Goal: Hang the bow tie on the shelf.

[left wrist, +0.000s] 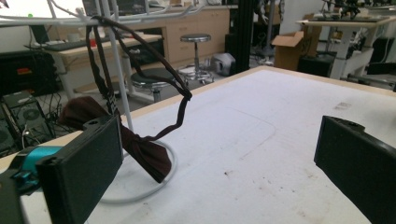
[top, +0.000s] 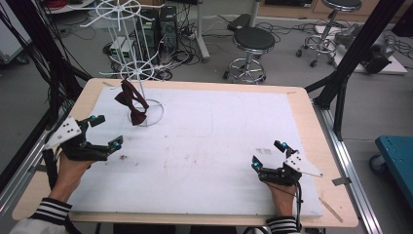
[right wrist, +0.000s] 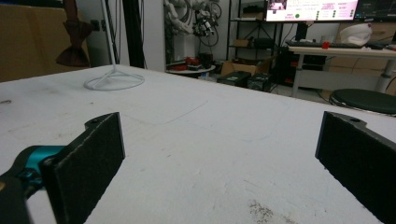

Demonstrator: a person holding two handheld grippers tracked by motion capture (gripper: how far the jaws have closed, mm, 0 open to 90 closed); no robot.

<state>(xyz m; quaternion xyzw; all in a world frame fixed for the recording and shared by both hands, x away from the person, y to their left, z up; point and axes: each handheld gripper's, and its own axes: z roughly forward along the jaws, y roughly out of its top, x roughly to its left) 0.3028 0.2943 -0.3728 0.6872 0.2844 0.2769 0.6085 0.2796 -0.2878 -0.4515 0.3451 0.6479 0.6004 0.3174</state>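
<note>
**Both jaws spread, bow tie hanging on the white stand**

The left gripper (top: 105,130) has its jaws spread wide with nothing between them; in the left gripper view the two black pads stand at either edge, with bare white worktop (left wrist: 261,154) showing through the gap. The right gripper (top: 268,153) is likewise released, its jaws apart and empty over the white sheet.

Taking the white wire stand (top: 137,73) as the marker: the dark red bow tie (top: 131,102) hangs from it, the bow itself low by the stand's ring base at the far left of the worktop. The left gripper sits near the stand, on the person's side of it and slightly left, jaws turned toward the ring base. The right gripper rests well apart from the stand, across the sheet near the front right edge.

The left gripper view gives what the high view cannot: the bow tie's strap (left wrist: 140,56) looped over an upper arm of the stand, falling in a bend to the bow (left wrist: 147,154), whose lower end dips inside the ring base (left wrist: 140,193). The right gripper view catches the stand's base (right wrist: 113,81) far off, with the bow (right wrist: 74,42) hanging above it. The high view alone takes in both hands (top: 68,170), striped cuffs and stools on the floor beyond.
</note>
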